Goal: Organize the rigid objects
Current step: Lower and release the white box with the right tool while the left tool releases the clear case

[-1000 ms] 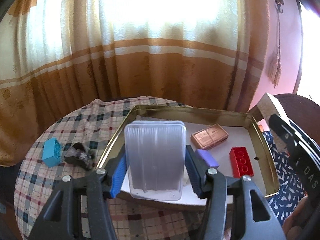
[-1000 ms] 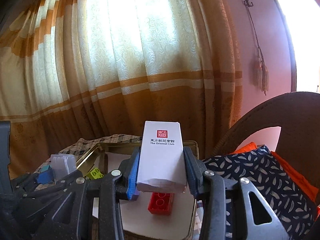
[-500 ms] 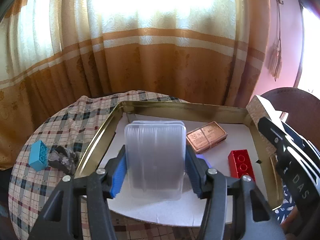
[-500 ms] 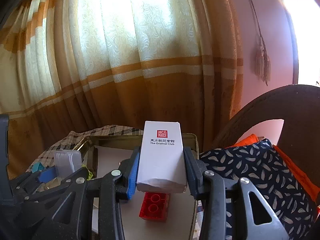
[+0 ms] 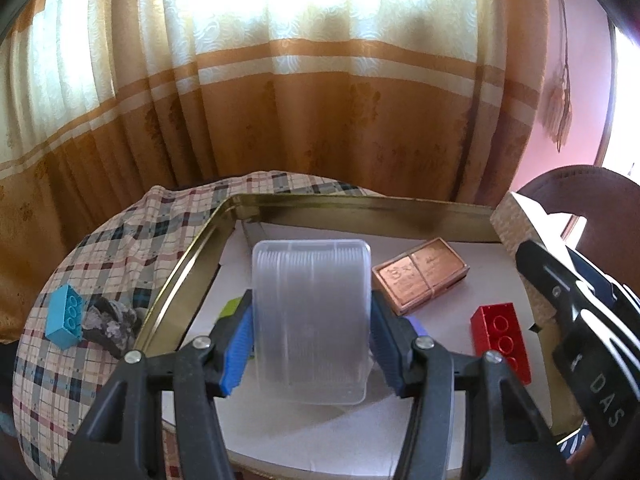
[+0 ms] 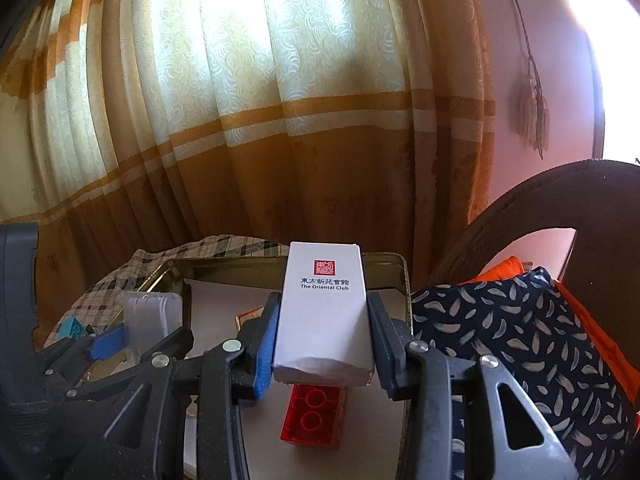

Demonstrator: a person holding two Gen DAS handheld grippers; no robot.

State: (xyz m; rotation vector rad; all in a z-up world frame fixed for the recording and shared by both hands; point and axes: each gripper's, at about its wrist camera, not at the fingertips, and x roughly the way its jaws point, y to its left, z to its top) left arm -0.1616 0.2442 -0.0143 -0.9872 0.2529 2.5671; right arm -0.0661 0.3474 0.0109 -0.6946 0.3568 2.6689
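Left tongs (image 5: 311,342) clamp a clear plastic case (image 5: 310,320); right tongs (image 6: 322,344), narrower apart, clamp a white box (image 6: 323,312).

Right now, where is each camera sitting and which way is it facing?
Left wrist: rides the left gripper, angled down along its jaws into the gold tray; own blue-padded jaws clamp a clear plastic case, and the right gripper enters at right.
Right wrist: rides the right gripper, facing the curtain over the tray; own jaws clamp a white box, left gripper at lower left.
Shared: tray, red brick, copper bar, curtain.
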